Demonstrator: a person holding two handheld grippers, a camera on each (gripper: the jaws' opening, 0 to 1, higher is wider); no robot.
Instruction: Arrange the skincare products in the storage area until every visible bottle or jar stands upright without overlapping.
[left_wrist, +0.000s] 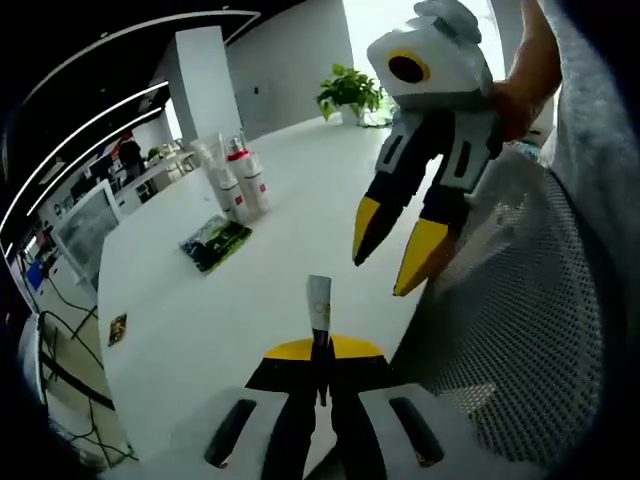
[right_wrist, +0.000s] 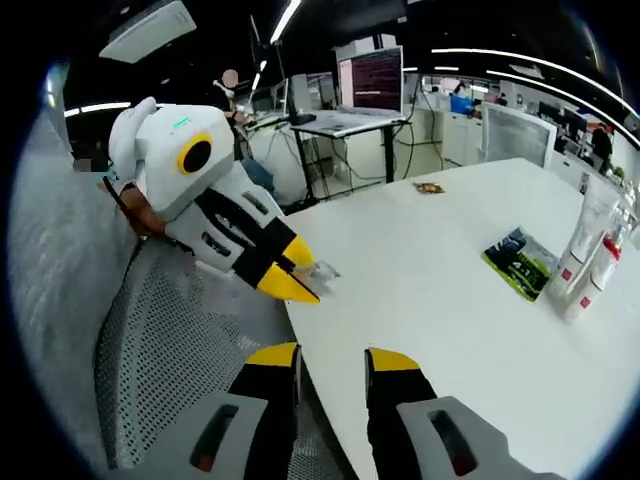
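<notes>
My left gripper (left_wrist: 320, 345) is shut on a small white sachet or tube (left_wrist: 318, 300) that sticks up from its jaws over the near edge of the white table (left_wrist: 290, 240). In the right gripper view the left gripper (right_wrist: 297, 275) holds the same sachet (right_wrist: 323, 270) at the table's edge. Several white skincare bottles with red caps or labels (left_wrist: 240, 180) stand upright far back on the table, seen again as the bottles (right_wrist: 588, 262) at the right. My right gripper (right_wrist: 332, 358) is open and holds nothing; that right gripper (left_wrist: 398, 248) hangs above the table's right side.
A green and black packet (left_wrist: 215, 242) lies flat near the bottles, seen again as the packet (right_wrist: 520, 262). A small dark item (left_wrist: 117, 328) lies near the table's far edge. A grey mesh chair (right_wrist: 170, 340) stands against the near edge. Desks with monitors (right_wrist: 372, 80) stand behind.
</notes>
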